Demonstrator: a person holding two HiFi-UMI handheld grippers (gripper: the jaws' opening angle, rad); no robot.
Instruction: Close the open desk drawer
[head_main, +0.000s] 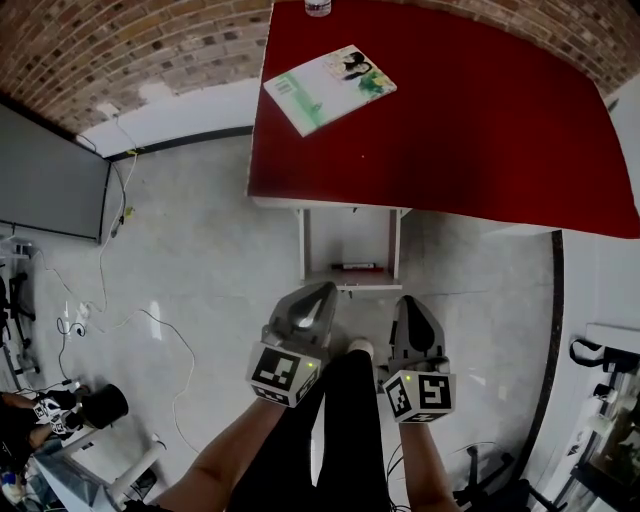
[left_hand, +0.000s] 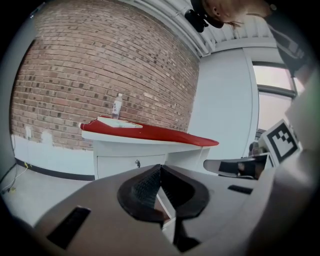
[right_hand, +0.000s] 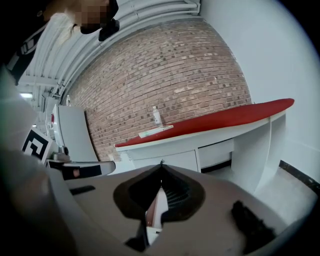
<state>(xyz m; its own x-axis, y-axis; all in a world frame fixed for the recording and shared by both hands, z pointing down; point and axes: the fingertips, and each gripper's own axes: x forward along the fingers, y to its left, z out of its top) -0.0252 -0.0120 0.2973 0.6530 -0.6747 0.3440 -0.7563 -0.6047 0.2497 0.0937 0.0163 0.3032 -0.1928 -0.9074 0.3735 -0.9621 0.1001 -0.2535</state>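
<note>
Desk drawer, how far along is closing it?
Done: nothing yet; the drawer stands pulled out from under the red desk, a marker inside. In hand: left gripper and right gripper sit just before its front, jaws together, empty. Remaining: push the drawer fully in.

The head view looks steeply down on the red table (head_main: 480, 120). Both gripper views share it, facing it low from nearby.
</note>
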